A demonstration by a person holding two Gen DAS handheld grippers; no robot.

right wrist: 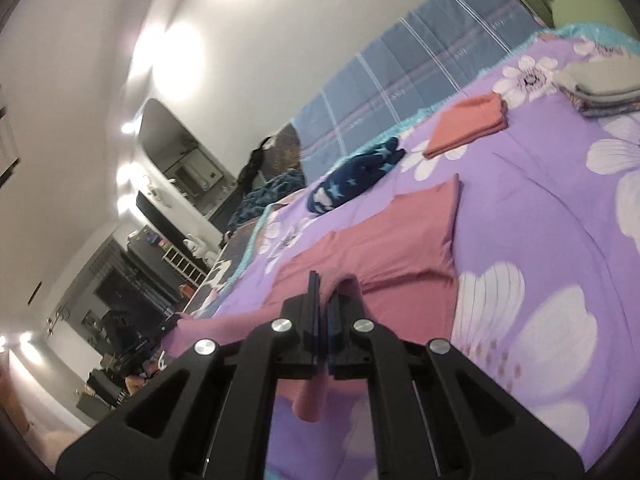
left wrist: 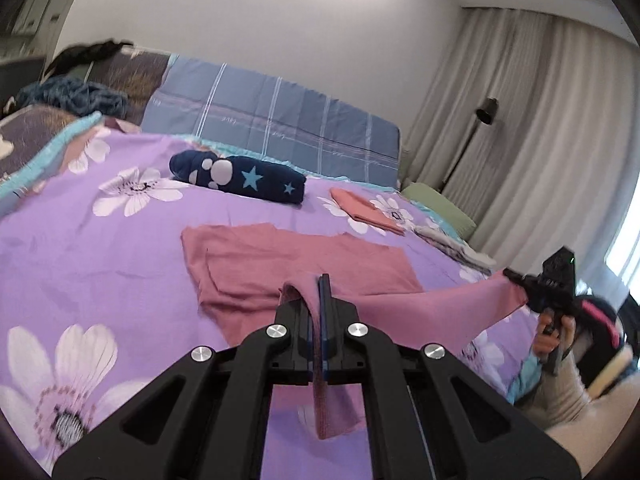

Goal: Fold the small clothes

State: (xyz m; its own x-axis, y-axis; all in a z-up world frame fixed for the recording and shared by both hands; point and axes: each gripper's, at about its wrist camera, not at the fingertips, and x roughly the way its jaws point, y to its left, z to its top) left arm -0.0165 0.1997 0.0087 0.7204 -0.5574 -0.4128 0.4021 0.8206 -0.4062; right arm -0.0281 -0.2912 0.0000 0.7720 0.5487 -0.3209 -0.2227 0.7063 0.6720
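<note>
My left gripper (left wrist: 316, 304) and right gripper (right wrist: 325, 304) each pinch the dusty-pink knit garment (left wrist: 304, 260) over the purple floral bedspread (left wrist: 100, 240).

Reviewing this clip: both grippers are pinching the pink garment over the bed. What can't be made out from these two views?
- Left gripper fingertips: the pink garment wraps them in the left wrist view.
- Garment type: partly folded, its near edge hidden behind both grippers' bodies.
- Right gripper pinch point: motion blur in the right wrist view.
- Grey folded pile: blurred and cut by the fisheye rim.
- Dresser items at far left of the right wrist view: too small.
</note>
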